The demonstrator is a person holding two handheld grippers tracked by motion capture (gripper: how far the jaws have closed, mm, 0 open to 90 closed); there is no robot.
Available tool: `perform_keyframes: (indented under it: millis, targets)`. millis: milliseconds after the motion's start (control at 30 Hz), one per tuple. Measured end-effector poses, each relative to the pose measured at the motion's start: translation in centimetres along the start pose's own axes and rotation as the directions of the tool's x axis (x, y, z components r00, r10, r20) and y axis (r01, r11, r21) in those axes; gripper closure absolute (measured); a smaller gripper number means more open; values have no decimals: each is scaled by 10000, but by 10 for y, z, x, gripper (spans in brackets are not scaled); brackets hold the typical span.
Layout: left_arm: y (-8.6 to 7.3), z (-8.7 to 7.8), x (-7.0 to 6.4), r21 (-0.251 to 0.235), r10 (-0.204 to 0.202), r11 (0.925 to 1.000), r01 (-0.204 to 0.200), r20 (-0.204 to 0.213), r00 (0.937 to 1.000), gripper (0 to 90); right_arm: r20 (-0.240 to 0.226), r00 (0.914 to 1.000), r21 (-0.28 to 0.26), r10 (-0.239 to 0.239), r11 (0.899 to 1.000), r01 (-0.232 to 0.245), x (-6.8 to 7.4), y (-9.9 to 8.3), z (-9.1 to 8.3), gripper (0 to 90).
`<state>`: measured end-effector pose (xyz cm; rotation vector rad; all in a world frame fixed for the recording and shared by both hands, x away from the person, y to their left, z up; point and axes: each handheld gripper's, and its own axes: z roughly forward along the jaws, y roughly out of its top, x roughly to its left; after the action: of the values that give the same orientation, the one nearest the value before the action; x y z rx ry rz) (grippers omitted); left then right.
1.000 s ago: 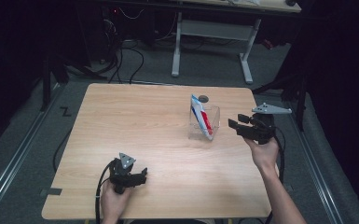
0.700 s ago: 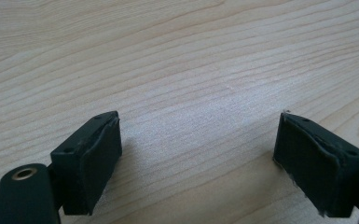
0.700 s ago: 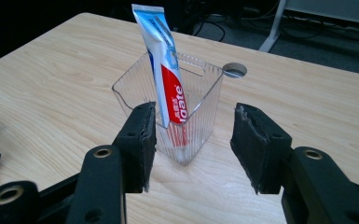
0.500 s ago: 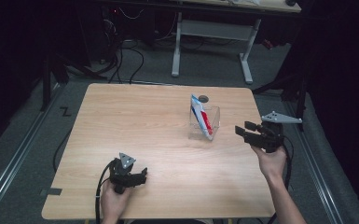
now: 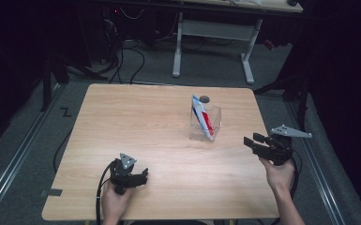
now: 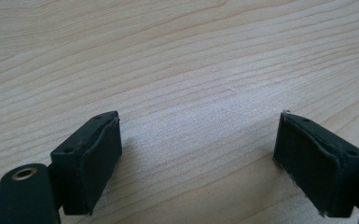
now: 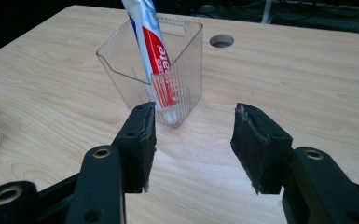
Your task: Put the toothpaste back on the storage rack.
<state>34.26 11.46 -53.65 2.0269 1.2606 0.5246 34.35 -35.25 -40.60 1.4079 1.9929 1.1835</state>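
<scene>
Toothpaste (image 5: 201, 116) stands tilted in the clear bin (image 5: 214, 123); from above, we hold our right gripper (image 5: 251, 143) near it. Left gripper (image 6: 198, 156) gapes wide over bare table (image 6: 177, 56). Right's jaws, also wide, face the bin, apparently filled.

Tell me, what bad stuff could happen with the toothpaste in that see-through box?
The toothpaste tube leans in the clear box with its top poking out, so a bump might topple the box or flip the tube out. The open right gripper points at the box from nearby; pushing forward could shove it rather than grab it. The box also sits near a hole in the table, where it could snag if it slides.
</scene>
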Motion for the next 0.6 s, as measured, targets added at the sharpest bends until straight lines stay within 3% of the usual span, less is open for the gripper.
perform_keyframes:
  millis: [267,600]
  targets:
    - [0,0,0,3,-4,10000,4,-8,10000,153,79,9997,-8,224,9997,-224,-3,-15,-2,481]
    - [0,0,0,6,-8,10000,8,-14,10000,153,93,9978,253,661,9975,-663,-7,-38,10,432]
